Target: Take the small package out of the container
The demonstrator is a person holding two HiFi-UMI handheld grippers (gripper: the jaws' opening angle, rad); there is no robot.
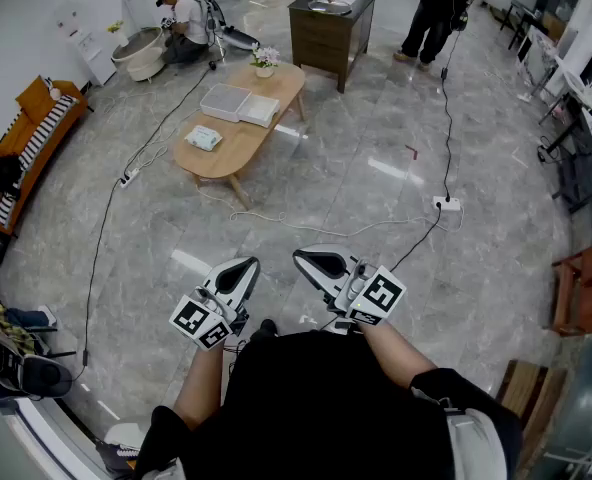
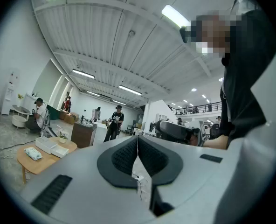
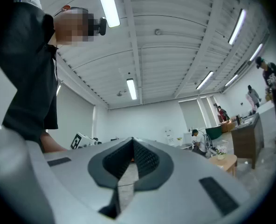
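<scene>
Held left gripper [image 1: 240,268] and right gripper [image 1: 314,260] side by side, close to body, both clenched shut on nothing, above grey floor [image 1: 376,168]. Spotted wooden table [image 1: 231,153] well ahead, left of both, bearing white container [image 1: 225,101] and, nearer, pale packet [image 1: 203,137], possibly the small package.

Head view looks down; gripper views share the far table [image 1: 231,146].
</scene>
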